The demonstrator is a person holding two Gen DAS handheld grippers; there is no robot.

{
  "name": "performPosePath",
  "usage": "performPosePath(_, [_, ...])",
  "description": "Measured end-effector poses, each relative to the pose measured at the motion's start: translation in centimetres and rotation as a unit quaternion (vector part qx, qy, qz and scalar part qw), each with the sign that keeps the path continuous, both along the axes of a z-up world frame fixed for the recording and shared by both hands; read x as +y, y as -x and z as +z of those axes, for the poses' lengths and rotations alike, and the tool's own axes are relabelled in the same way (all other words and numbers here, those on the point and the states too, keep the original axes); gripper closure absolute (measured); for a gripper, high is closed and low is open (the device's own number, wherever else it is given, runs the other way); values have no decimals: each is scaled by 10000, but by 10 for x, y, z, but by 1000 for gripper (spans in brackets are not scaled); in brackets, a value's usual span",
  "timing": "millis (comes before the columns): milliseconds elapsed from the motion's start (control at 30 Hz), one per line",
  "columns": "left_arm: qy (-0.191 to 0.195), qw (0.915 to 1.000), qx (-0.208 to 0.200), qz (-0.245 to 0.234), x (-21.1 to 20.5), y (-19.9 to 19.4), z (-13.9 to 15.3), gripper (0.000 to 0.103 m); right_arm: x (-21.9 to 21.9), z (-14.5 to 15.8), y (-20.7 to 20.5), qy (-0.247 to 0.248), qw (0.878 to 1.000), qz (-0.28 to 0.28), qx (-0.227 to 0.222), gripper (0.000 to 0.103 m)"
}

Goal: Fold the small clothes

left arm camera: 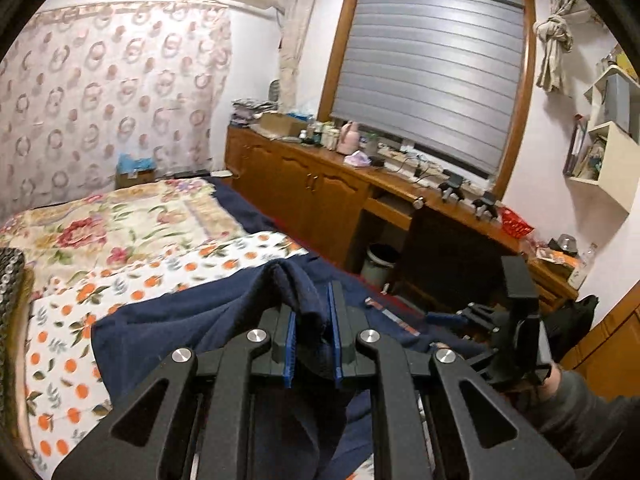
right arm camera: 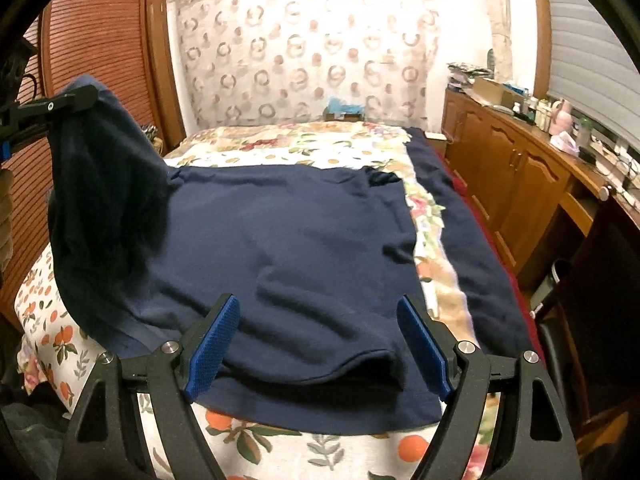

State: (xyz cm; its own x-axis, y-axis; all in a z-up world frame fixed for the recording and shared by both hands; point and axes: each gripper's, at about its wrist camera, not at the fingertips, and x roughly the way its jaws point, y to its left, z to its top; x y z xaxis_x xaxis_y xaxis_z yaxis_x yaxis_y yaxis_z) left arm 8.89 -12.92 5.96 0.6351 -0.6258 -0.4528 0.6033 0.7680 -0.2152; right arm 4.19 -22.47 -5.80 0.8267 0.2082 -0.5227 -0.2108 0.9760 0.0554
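Note:
A navy blue garment [right arm camera: 280, 240] lies spread on the bed. My left gripper [left arm camera: 314, 316] is shut on a bunched edge of the garment [left arm camera: 296, 292] and holds it lifted; in the right wrist view it [right arm camera: 86, 96] appears at the upper left with cloth draped from it. My right gripper [right arm camera: 320, 320] is open, its blue pads [right arm camera: 214, 344] either side of the garment's near hem, just above the cloth. It also shows in the left wrist view [left arm camera: 516, 320] at the right.
The bed has an orange-print sheet [right arm camera: 280, 452] and a floral blanket [left arm camera: 120, 216]. A wooden cabinet run [left arm camera: 320, 184] with clutter stands along the window wall. A bin [left arm camera: 380, 264] sits under the desk. A slatted wooden door [right arm camera: 92, 40] is on the left.

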Motion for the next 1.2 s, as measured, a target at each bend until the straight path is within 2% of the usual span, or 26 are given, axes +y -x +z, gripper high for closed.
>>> performPosePath(67, [-5, 10000, 19, -22, -7, 2, 1, 88, 3, 1, 4, -41, 10000, -1, -46, 21])
performPosePath(133, [-94, 9999, 81, -52, -10, 1, -3, 80, 6, -1, 12, -67, 9999, -3, -80, 21])
performPosePath(200, [-224, 9995, 174, -169, -11, 2, -12, 56, 7, -5, 16, -83, 9999, 7, -84, 21])
performPosePath(233, [-258, 9994, 166, -152, -8, 3, -14, 53, 11, -6, 17, -83, 9999, 17, -71, 21])
performPosePath(300, [-369, 9992, 145, -43, 0, 8, -21, 32, 12, -10, 17, -71, 10000, 35, -46, 21])
performPosePath(367, [-413, 9990, 124, 126, 12, 13, -26, 24, 13, -9, 16, -73, 10000, 58, -28, 21])
performPosePath(600, [-695, 9941, 166, 815, 53, 22, -43, 24, 22, -2, 2, -19, 9996, 296, -44, 21])
performPosePath(733, [-730, 9914, 261, 1055, 71, 26, -56, 24, 27, -2, -21, 86, 9989, 456, -10, 21])
performPosePath(967, [-686, 9880, 518, 1285, 87, 27, -81, 24, 39, -18, -63, 545, 9948, 756, 421, 22])
performPosePath(1033, [-678, 9870, 592, 1335, 90, 26, -88, 24, 41, -24, -75, 661, 9927, 829, 569, 27])
performPosePath(1133, [-644, 9860, 695, 1373, 97, 25, -97, 24, 42, -26, -85, 631, 9902, 1071, 637, 42])
performPosePath(1200, [-622, 9858, 753, 1368, 99, 25, -101, 24, 43, -25, -88, 653, 9892, 1154, 627, 67])
